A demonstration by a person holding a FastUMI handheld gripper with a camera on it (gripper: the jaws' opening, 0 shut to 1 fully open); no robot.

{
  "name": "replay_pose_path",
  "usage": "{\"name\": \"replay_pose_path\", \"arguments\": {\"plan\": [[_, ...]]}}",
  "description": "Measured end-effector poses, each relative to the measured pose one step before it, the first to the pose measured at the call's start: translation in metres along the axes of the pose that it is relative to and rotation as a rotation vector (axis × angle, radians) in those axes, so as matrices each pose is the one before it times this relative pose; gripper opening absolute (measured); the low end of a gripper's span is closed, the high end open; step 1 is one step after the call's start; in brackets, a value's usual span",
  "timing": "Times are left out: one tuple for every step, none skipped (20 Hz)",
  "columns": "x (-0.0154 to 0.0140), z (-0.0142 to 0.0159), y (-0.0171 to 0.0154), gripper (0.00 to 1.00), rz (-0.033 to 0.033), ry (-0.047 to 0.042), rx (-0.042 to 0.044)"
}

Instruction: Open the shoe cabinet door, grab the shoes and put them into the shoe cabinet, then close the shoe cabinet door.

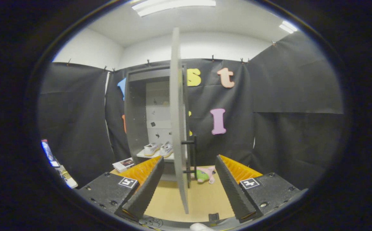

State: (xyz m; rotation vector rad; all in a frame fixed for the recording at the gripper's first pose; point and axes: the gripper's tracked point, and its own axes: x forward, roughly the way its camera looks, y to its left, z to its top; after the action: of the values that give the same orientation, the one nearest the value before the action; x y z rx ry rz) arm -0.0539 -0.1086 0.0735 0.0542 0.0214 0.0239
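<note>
The grey shoe cabinet [134, 109] stands ahead against the booth wall with its door [177, 122] swung out, seen edge-on straight toward me. A dark bar handle [192, 154] sits on the door's right face. A pair of white shoes [158, 149] rests side by side on the cabinet's lower shelf, left of the door. My gripper [189, 178] is open; the door's edge runs down between the fingers, which do not touch it. Nothing is held.
A small pink and green plush toy [205, 175] lies on the tan floor [202, 199] beyond the right finger, by the door. A box or book [124, 164] lies left of the cabinet's base. Coloured clutter [56, 163] sits against the left wall.
</note>
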Motion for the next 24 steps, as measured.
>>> {"name": "replay_pose_path", "arguments": {"plan": [[-0.00313,-0.00579,-0.01526,1.00,-0.02158,0.01373,-0.00117],[-0.00081,-0.00398,-0.01434,1.00,-0.01911,0.01093,0.00098],[0.00207,-0.00522,-0.01020,1.00,-0.01429,0.01154,0.00027],[0.00125,-0.00225,-0.00926,1.00,-0.01258,0.00377,0.00497],[0.00355,-0.00291,-0.00813,1.00,-0.01052,0.00837,0.00036],[0.00341,-0.00047,-0.00702,1.00,-0.00760,-0.00007,0.00085],[0.00688,0.00128,-0.00454,1.00,-0.00797,0.00115,0.00053],[0.00722,0.00108,-0.00364,1.00,-0.00247,-0.00223,-0.00384],[0.00770,0.00116,-0.00122,1.00,-0.00319,0.00031,0.00117],[0.00921,0.00110,0.00162,1.00,0.00508,0.00183,0.00732],[0.00934,0.00031,0.00465,1.00,0.01169,0.00288,0.00493],[0.00972,-0.00113,0.00502,1.00,0.01295,0.00927,0.00144],[0.01062,0.00244,0.00586,1.00,0.01578,-0.00635,0.00028],[0.01005,0.00208,0.00221,1.00,0.00010,-0.00073,-0.00047],[0.00818,-0.00001,0.00080,1.00,0.00056,0.00292,0.00802],[0.00652,-0.00041,0.00565,1.00,0.01322,0.00429,0.01612],[0.00616,-0.00133,0.00801,1.00,0.02132,0.00665,0.01477],[0.00363,-0.00238,0.00358,1.00,0.00865,0.00737,0.00852],[0.00212,-0.00165,0.00326,1.00,0.00172,0.00876,-0.00249],[-0.00091,-0.00172,-0.00051,1.00,-0.01814,0.00549,-0.01282],[-0.00065,0.00277,0.00023,1.00,-0.01321,-0.00546,-0.01413],[0.00009,0.00104,0.00072,0.99,-0.00976,-0.00676,-0.00568],[0.00054,0.00060,0.00387,0.98,0.00547,-0.00006,-0.00095],[0.00054,-0.00342,0.00722,0.98,0.00949,0.01521,-0.00506]]}}
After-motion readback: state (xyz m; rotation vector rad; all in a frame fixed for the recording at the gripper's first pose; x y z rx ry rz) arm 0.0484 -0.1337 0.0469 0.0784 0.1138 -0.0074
